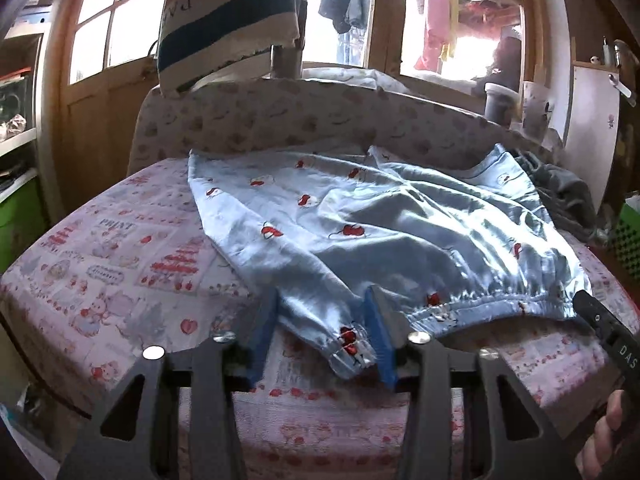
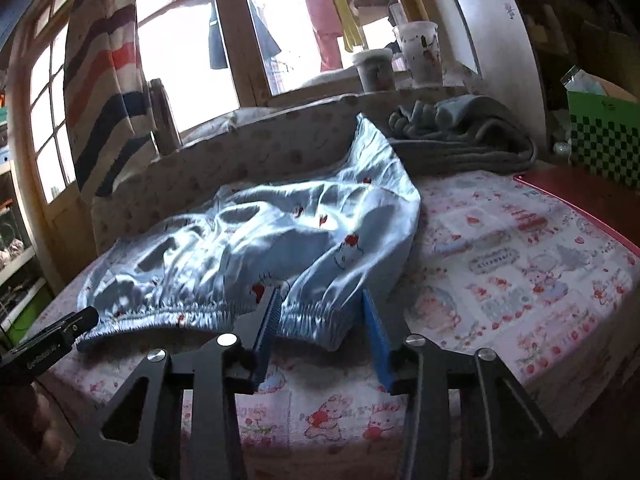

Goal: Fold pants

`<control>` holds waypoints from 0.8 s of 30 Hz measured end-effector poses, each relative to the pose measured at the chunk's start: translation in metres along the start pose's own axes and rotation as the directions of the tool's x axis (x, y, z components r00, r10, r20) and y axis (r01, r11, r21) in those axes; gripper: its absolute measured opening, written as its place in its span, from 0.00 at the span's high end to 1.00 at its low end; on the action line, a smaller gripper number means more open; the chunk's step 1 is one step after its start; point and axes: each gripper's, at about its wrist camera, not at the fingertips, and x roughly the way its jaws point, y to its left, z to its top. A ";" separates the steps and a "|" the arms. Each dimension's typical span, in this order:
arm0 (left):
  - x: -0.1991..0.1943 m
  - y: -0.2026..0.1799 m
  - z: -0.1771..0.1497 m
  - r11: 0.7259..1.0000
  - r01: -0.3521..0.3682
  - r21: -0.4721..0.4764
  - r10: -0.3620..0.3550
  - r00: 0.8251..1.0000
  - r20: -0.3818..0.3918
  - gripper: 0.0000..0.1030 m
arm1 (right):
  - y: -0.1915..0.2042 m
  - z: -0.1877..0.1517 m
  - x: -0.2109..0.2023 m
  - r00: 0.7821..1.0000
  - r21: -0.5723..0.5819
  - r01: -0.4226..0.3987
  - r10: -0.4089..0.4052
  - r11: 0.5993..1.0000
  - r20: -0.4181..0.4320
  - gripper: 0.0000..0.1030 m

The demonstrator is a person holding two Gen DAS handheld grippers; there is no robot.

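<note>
Light blue pants (image 1: 360, 220) with small red prints lie spread on a pink patterned table cover (image 1: 120, 272), the elastic waistband along the near edge. My left gripper (image 1: 324, 300) is open, its blue-padded jaws on either side of the waistband's left corner. My right gripper (image 2: 320, 300) is open around the waistband's right corner (image 2: 316, 320). The pants (image 2: 260, 240) fill the left half of the right wrist view. Each gripper's tip shows at the edge of the other view, the right one in the left wrist view (image 1: 600, 320).
A padded backrest (image 1: 280, 120) runs behind the pants. A grey garment (image 2: 460, 140) lies bunched at the back right. A striped towel (image 1: 224, 20) hangs above the back. Cups (image 2: 400, 56) stand on the window ledge. A green checkered box (image 2: 604, 144) stands at right.
</note>
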 end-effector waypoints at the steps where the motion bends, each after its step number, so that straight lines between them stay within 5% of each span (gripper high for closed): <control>1: 0.001 0.001 0.000 1.000 0.006 -0.003 -0.006 1.000 -0.003 0.77 | 0.001 -0.001 0.001 1.000 -0.008 0.004 -0.004 1.000 -0.003 0.64; 3: -0.001 0.002 -0.001 1.000 0.022 -0.017 -0.022 1.000 0.005 0.95 | 0.004 -0.003 0.001 1.000 -0.019 0.013 -0.013 1.000 0.003 0.75; 7: -0.010 0.008 -0.003 0.997 0.051 -0.060 -0.049 0.998 0.045 0.98 | 0.004 -0.003 -0.005 0.999 -0.012 0.006 -0.006 1.000 0.044 0.90; 16: -0.057 0.010 -0.006 0.998 -0.055 -0.033 0.061 0.974 0.219 0.99 | 0.019 -0.003 -0.041 0.989 -0.023 -0.041 0.044 0.999 0.145 0.92; 24: -0.051 0.017 -0.018 0.997 -0.071 -0.027 0.075 0.984 0.162 0.99 | 0.028 -0.014 -0.046 0.992 -0.071 -0.005 0.014 0.997 0.122 0.92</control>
